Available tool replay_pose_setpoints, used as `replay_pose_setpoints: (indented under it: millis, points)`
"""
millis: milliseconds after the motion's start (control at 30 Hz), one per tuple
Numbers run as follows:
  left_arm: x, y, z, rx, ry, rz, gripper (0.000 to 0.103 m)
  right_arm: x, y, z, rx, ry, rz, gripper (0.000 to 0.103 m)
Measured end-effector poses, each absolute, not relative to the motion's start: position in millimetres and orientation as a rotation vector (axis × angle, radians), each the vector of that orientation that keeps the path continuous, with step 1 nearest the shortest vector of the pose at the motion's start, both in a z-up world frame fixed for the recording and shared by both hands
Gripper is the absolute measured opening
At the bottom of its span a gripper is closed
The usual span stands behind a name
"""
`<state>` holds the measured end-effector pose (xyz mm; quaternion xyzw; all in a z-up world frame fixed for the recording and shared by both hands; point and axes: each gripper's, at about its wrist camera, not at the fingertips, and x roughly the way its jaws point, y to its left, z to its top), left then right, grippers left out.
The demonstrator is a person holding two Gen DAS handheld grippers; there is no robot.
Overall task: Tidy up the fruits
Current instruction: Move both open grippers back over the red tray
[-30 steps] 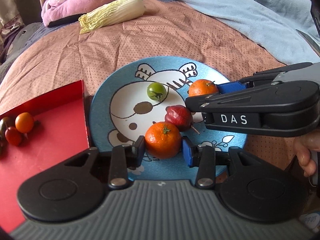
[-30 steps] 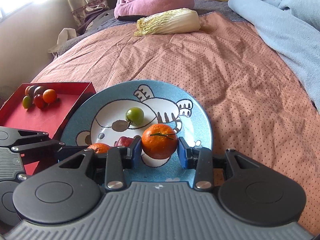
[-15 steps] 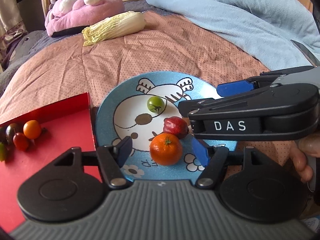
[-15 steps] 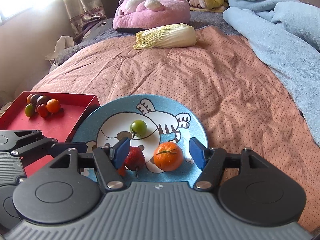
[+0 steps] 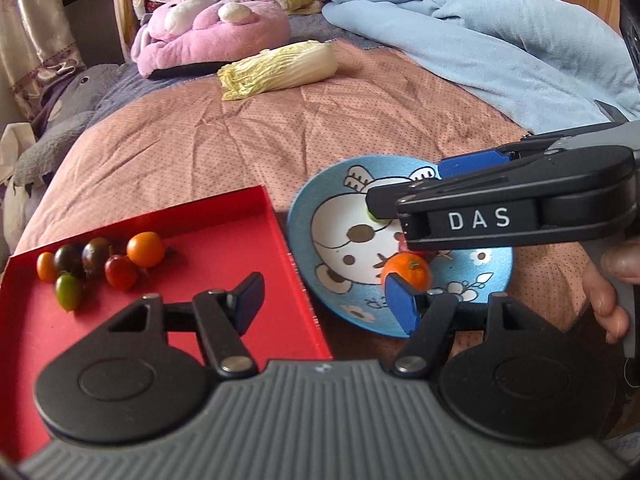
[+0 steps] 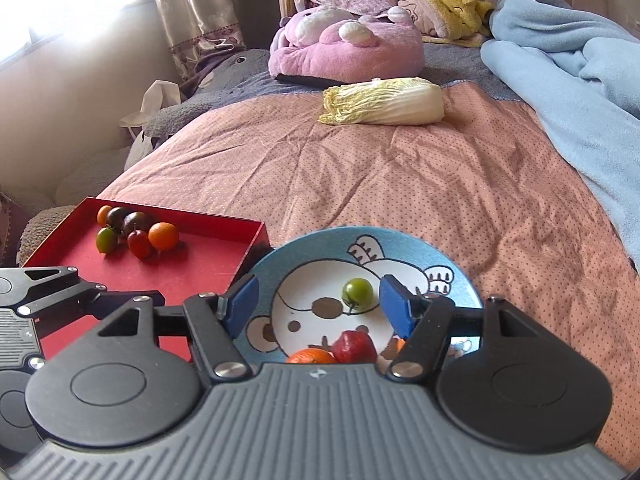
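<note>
Left tool: we see our left tool (image 5: 324, 300) spread wide and holding nothing, above the near edge of the shallow red rectangular tray (image 5: 224, 264) and the plate's left rim.
Right tool: our right tool (image 6: 316, 304) is likewise released and empty, hovering over the round blue plate with a cartoon animal print (image 6: 452, 280).
Plate fruits: a small green tomato (image 6: 357, 290) sits near the plate's middle; a dark red fruit (image 6: 354, 347) lies between two orange mandarins, one (image 6: 310, 357) just to its left, the other (image 6: 397, 345) mostly hidden behind the right tool's finger.
Tray fruits: a cluster of small tomatoes, orange (image 5: 145, 249), red, green and dark purple, gathers in the tray's far left corner.
Setting: tray and plate rest side by side on a bed under a pink dotted quilt (image 6: 400, 184), a pale napa cabbage (image 6: 384, 102) lying well beyond them.
</note>
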<state>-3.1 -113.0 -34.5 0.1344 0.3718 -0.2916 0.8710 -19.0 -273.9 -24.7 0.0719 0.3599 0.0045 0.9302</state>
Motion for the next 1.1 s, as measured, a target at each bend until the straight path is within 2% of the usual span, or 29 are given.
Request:
replay_pose_setpoints:
  millis: [500,667,800,967,1100]
  points:
    - [31,-20,-23,0.173,0.804,-0.371,0.069,11,-201,-11,0.077,0.736,0.161,0.072]
    - [56,12,-21,0.041,0.851,-0.301,0.069,27,-180,-18,0.062,0.753,0.211,0.072]
    - [71,14,-23,0.080,0.842,-0.263,0.069,40,-161,-26,0.035,0.768,0.269,0.071]
    - [89,8,-37,0.120,0.863,-0.267,0.068,55,-153,-39,0.016,0.796,0.276,0.066]
    - [99,4,-48,0.099,0.898,-0.304,0.063,67,-153,-53,-0.025,0.820,0.277,0.066]
